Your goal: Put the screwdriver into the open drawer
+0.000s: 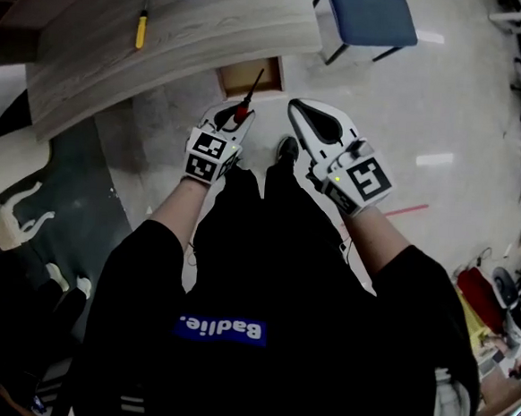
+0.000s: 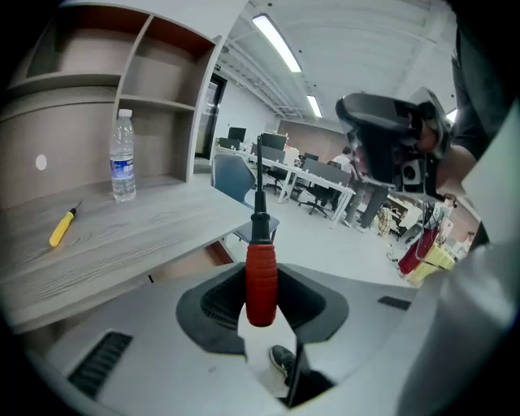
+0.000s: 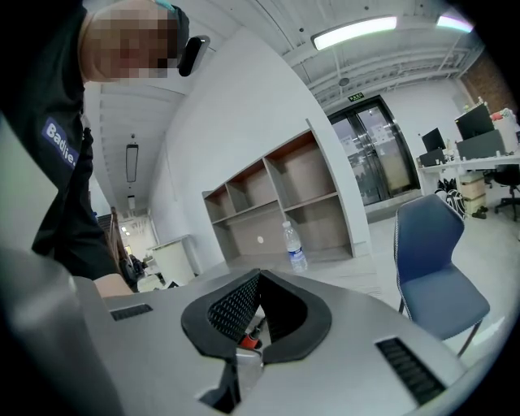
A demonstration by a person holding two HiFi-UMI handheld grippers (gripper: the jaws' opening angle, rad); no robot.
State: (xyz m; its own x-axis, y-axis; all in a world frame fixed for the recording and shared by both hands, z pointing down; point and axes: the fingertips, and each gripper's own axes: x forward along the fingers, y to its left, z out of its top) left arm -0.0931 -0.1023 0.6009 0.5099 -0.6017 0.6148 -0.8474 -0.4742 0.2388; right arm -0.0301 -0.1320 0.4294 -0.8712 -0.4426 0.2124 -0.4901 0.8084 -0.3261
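Grey wood-grain desk (image 1: 193,36) fills the upper left of the head view, its curved edge sweeping down toward the left. The open drawer (image 1: 238,75) juts from under that edge at upper centre, over pale floor that lies bare to the right. A blue chair (image 1: 366,12) stands at the top edge, just beyond the drawer. The left gripper (image 1: 232,120) clamps the red handle of the screwdriver (image 2: 261,272) between half-closed jaws, and the black shaft points up the frame, overlapping the drawer's mouth. The right gripper (image 1: 297,109) sits just beside it at centre, jaws together on nothing. A yellow-handled tool (image 1: 141,30) lies on the desk, well apart. Only the left gripper view shows the water bottle (image 2: 123,166) standing upright by the shelves (image 3: 284,199) — and the drawer merely as a brown sliver under the desk edge. The right gripper view alone catches a bit of red handle through its narrow jaw gap.
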